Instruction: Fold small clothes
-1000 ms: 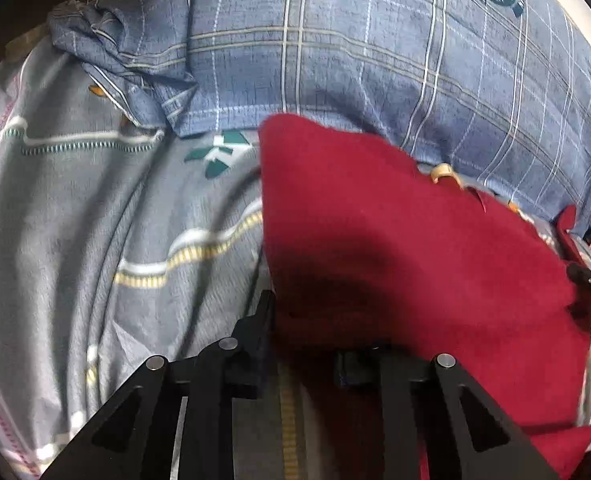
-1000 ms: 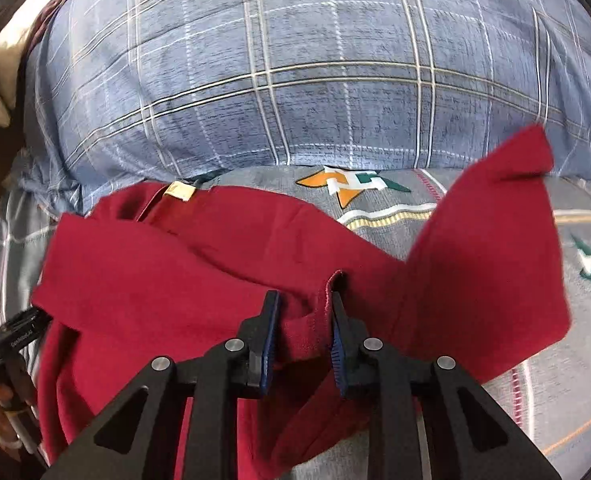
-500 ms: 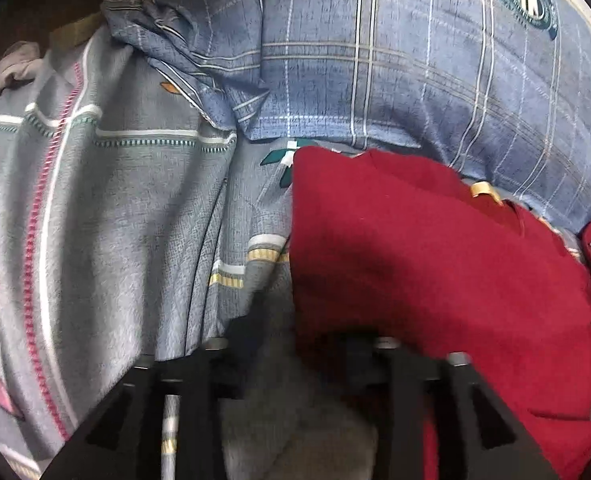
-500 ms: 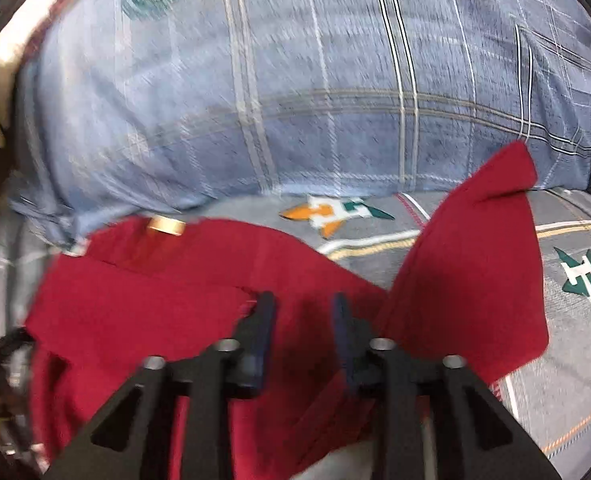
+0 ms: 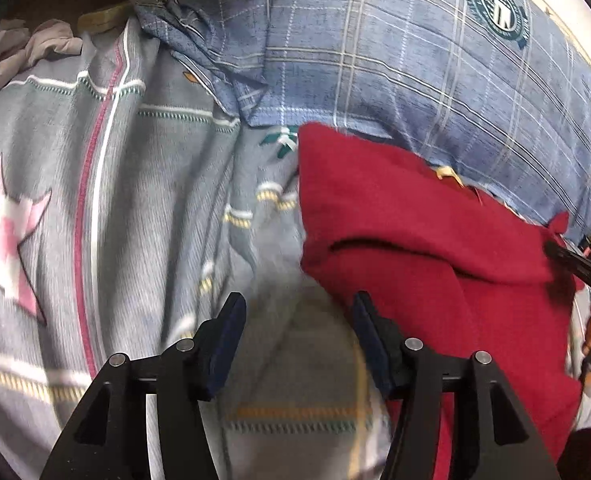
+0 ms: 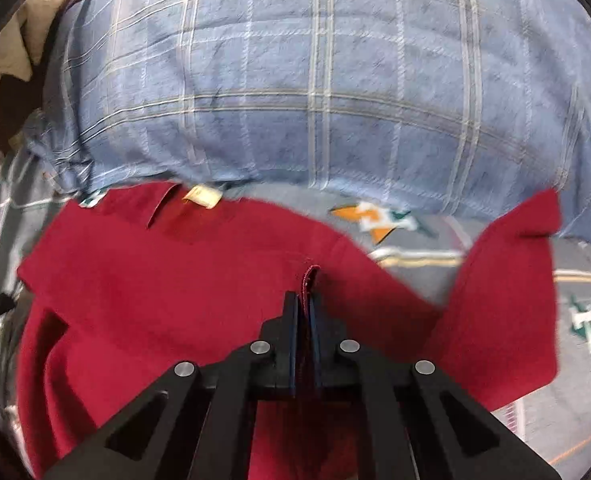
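A dark red shirt [image 5: 415,240] lies on the grey patterned bedsheet [image 5: 135,220], its left side folded over. My left gripper [image 5: 297,312] is open and empty, just left of the shirt's folded edge. In the right wrist view the red shirt [image 6: 175,280] spreads across the sheet with its collar tag [image 6: 201,196] at the far side and a sleeve [image 6: 507,300] sticking out to the right. My right gripper [image 6: 305,300] is shut on a seam edge of the shirt near the sleeve.
A blue plaid pillow [image 6: 315,80] lies right behind the shirt, also in the left wrist view [image 5: 415,60]. Crumpled pale cloth [image 5: 23,48] sits at the far left. The other gripper's tip [image 5: 583,268] shows at the right edge.
My left gripper has let go of the shirt, opened wide and drawn back to the left. My right gripper has closed tight on the shirt's seam.
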{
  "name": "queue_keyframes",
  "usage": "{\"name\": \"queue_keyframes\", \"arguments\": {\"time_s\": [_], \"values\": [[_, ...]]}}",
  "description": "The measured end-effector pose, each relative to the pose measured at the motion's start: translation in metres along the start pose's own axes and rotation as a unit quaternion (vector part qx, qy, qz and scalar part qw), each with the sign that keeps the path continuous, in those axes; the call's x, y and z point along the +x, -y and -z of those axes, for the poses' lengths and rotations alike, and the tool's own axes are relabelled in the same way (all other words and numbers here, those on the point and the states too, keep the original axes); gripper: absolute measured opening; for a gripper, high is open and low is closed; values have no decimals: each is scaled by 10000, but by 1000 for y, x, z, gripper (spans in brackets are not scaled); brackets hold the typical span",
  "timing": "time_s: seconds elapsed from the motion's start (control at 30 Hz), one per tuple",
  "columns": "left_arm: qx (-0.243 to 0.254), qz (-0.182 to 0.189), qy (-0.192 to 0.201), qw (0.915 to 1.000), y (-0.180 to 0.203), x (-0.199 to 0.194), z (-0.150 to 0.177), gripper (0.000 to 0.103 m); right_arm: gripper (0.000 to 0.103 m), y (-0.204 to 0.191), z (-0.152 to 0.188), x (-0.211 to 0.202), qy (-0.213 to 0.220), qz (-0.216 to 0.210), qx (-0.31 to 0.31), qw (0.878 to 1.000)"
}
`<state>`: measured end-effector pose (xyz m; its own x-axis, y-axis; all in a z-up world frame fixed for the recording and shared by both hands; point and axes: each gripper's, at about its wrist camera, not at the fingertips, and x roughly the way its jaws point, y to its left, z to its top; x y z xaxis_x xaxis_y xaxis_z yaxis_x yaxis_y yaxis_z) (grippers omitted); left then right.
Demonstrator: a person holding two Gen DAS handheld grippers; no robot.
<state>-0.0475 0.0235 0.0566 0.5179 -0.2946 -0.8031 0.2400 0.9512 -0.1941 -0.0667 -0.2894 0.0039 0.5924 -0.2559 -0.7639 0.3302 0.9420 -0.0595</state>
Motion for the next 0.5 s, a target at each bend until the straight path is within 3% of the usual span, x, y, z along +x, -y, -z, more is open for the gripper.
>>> {"name": "queue_keyframes", "arguments": {"time_s": [0.03,0.13,0.27,0.4,0.5], "values": [[9,78,-39,10000,2,-3,3,56,5,2,0,7,-89,170,29,9998],[14,255,-161,9995,8,-8,12,63,15,13,5,13,-421,143,440,9980],[107,92,-314,9994,16,4,6,63,59,14,29,-48,-127,-859,972,9915],[-280,-38,-290,9992,4,18,-17,62,61,-38,65,-99,-338,-2095,437,9762],[-291,-205,-288,9990,-3,25,-28,62,61,-90,93,-127,-379,-2733,-39,9612]]}}
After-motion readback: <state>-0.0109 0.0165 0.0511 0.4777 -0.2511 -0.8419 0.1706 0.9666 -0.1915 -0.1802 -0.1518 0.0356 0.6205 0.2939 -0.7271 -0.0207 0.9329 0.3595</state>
